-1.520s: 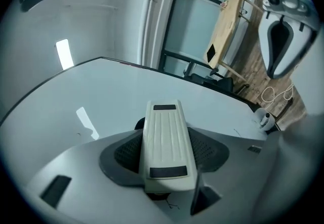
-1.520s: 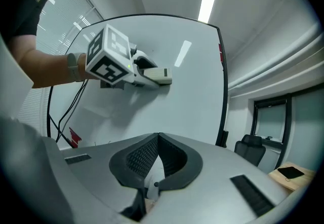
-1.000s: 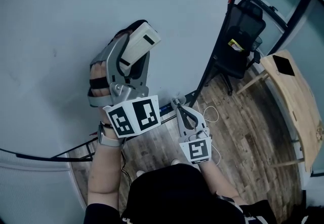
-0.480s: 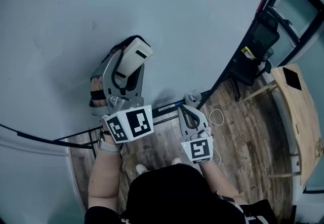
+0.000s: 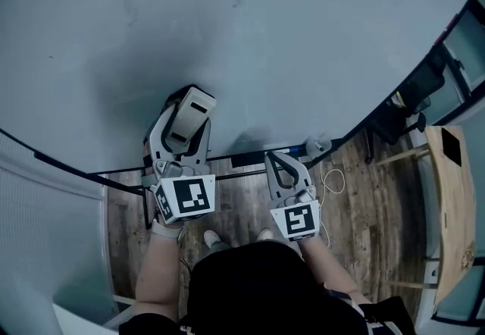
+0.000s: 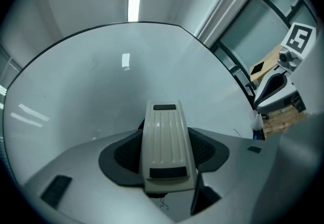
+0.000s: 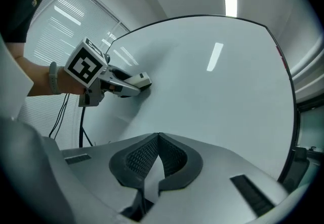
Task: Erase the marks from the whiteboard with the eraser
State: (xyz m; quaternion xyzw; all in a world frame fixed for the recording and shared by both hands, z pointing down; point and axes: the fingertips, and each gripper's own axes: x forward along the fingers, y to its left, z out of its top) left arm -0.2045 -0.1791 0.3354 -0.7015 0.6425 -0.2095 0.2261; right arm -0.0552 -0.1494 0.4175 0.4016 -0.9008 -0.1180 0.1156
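The whiteboard [image 5: 250, 38] fills the upper head view, pale grey with only faint smudges [image 5: 129, 4]. My left gripper [image 5: 184, 123] is shut on a cream ribbed eraser [image 5: 191, 115], which is pressed against the board low down, close to its bottom edge. In the left gripper view the eraser [image 6: 166, 143] lies between the dark pads with the board [image 6: 116, 81] behind it. My right gripper [image 5: 279, 164] hangs by the board's lower edge, shut with nothing in it. Its pads meet at the tips [image 7: 158, 138]. The right gripper view also shows the left gripper [image 7: 117, 84] holding the eraser [image 7: 140, 81] to the board.
A black tray rail [image 5: 242, 155] runs along the board's bottom edge, with a small white object [image 5: 318, 147] at its right end. A white cable [image 5: 332, 179] lies on the wood floor. A black chair [image 5: 405, 106] and a wooden table [image 5: 453, 205] stand to the right.
My left gripper has brought the eraser down the board, from mid-height to near the bottom edge. The right gripper has stayed shut by the tray rail.
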